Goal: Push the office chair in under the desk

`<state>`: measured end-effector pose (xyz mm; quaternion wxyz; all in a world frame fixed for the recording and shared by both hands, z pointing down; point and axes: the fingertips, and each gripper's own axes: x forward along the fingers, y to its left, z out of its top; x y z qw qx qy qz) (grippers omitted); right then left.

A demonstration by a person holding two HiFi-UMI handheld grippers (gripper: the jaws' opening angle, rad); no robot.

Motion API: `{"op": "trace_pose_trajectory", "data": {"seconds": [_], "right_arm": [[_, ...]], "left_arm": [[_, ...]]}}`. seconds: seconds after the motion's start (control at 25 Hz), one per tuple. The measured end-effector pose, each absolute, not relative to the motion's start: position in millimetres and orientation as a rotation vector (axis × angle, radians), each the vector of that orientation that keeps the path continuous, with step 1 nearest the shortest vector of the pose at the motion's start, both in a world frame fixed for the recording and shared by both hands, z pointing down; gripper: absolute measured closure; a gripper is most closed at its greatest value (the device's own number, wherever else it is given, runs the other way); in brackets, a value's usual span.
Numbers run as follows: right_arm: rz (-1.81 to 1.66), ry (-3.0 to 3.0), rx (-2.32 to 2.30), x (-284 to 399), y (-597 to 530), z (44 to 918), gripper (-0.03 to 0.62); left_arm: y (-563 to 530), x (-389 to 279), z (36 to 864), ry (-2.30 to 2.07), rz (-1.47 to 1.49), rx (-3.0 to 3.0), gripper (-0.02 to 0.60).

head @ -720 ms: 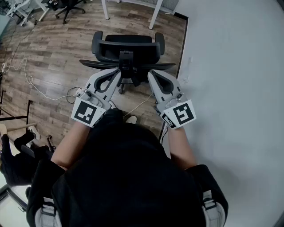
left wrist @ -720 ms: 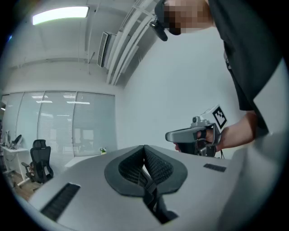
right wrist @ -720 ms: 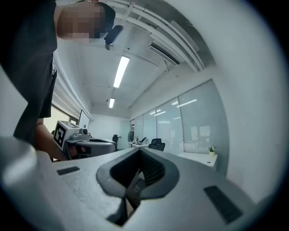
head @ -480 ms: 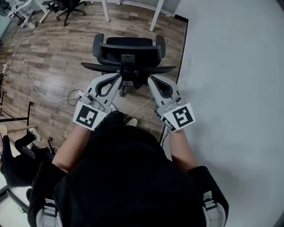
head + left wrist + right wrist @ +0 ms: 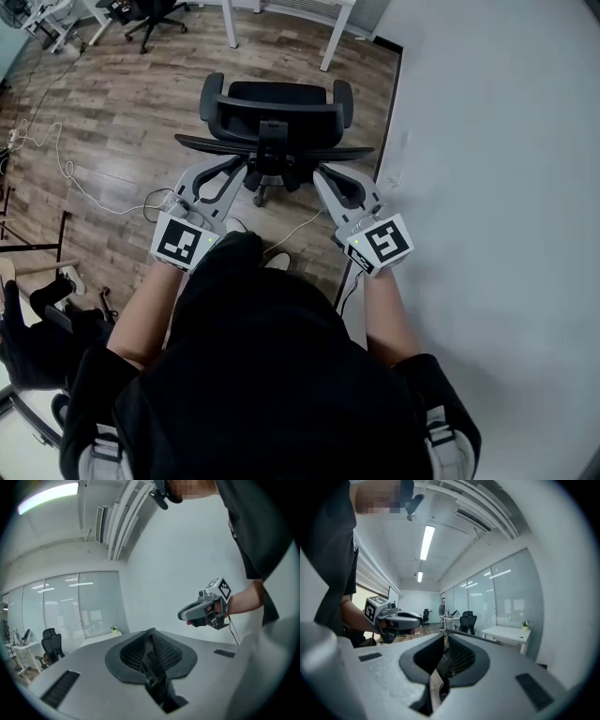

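Observation:
A black office chair [image 5: 272, 105] stands on the wood floor, its back towards me, facing the white desk legs [image 5: 330, 37]. My left gripper [image 5: 236, 165] and right gripper [image 5: 321, 176] point at the rear edge of the backrest [image 5: 274, 148], one on each side of its central spine. Whether the tips touch it I cannot tell. In the left gripper view the left gripper [image 5: 149, 634] has its jaws together on nothing, and the right gripper [image 5: 206, 611] shows beyond. In the right gripper view the right gripper [image 5: 443, 637] is shut and empty, and the chair is not seen.
A white wall [image 5: 487, 187] runs close along the chair's right side. Cables [image 5: 66, 173] and a power strip [image 5: 164, 197] lie on the floor at left. More black chairs [image 5: 141, 11] and a white desk [image 5: 506, 632] stand farther off.
Both grippers have drawn back a little towards me, and the left one has swung outward and lies flatter. The chair stays in about the same place.

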<state>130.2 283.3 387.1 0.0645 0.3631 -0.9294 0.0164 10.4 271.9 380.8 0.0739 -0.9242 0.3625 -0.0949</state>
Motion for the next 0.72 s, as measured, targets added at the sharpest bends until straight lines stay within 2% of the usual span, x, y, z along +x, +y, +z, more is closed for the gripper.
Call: {"op": "trace_pose_trajectory", "data": {"seconds": [0.24, 0.48, 0.64, 0.72], "right_arm": [[0.101, -2.642, 0.955, 137, 260, 431, 0.545], [0.126, -2.508, 0.867, 144, 238, 469, 0.506], [0.141, -2.412, 0.793, 151, 225, 497, 0.465], [0.151, -2.361, 0.726, 151, 222, 511, 0.415]], "left_arm": [[245, -9, 425, 1.044, -0.546, -2.753, 0.48], [220, -19, 466, 0.994, -0.745, -2.769, 0.448], [203, -24, 496, 0.952, -0.875, -2.781, 0.414], [198, -27, 509, 0.916, -0.938, -2.769, 0.41]]}}
